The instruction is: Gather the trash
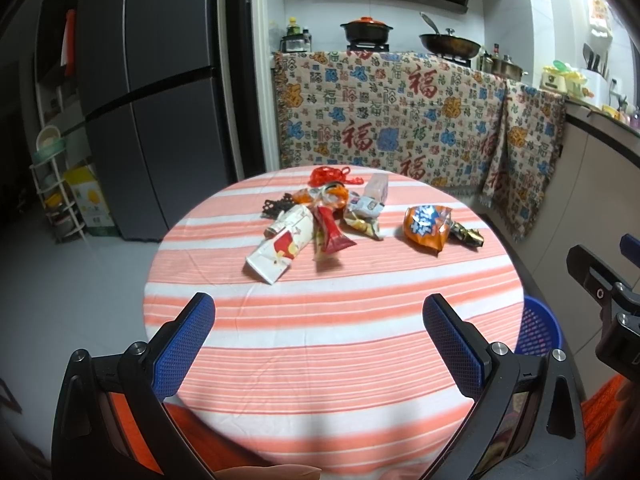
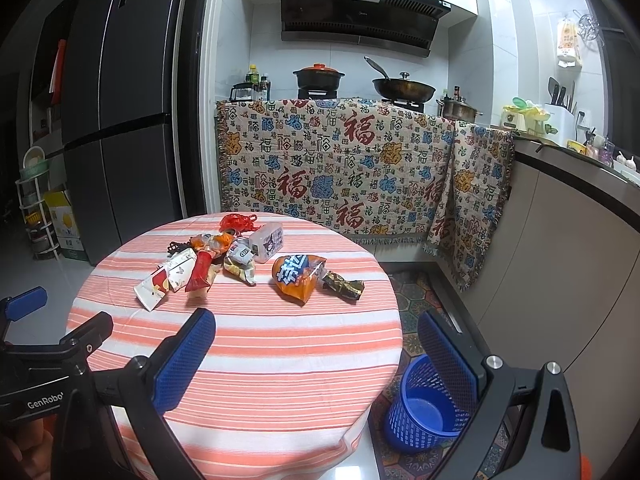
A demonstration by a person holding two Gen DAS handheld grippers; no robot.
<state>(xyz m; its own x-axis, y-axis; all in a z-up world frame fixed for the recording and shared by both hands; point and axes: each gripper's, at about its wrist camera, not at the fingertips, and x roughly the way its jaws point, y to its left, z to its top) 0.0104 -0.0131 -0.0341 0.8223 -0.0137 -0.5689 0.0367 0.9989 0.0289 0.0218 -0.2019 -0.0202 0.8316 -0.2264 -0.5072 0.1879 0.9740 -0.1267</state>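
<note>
Trash lies on a round table with an orange-striped cloth point(image 1: 332, 320) point(image 2: 260, 344): a white carton point(image 1: 280, 248) point(image 2: 162, 280), a red wrapper point(image 1: 334, 232) point(image 2: 200, 270), an orange chip bag point(image 1: 426, 226) point(image 2: 296, 274), a dark crumpled wrapper point(image 1: 468, 234) point(image 2: 344, 286), a red net point(image 1: 330, 176) point(image 2: 238, 222) and other wrappers. A blue mesh bin point(image 2: 424, 404) point(image 1: 538, 326) stands on the floor right of the table, empty. My left gripper point(image 1: 318, 308) is open over the table's near side. My right gripper point(image 2: 316, 324) is open near the table's right edge, above the bin.
A dark fridge point(image 1: 152, 100) stands left. A patterned blanket point(image 1: 380, 120) hangs over the stove counter behind the table. A counter point(image 2: 580, 208) runs along the right. A rack and box point(image 1: 80, 200) sit on the floor at left.
</note>
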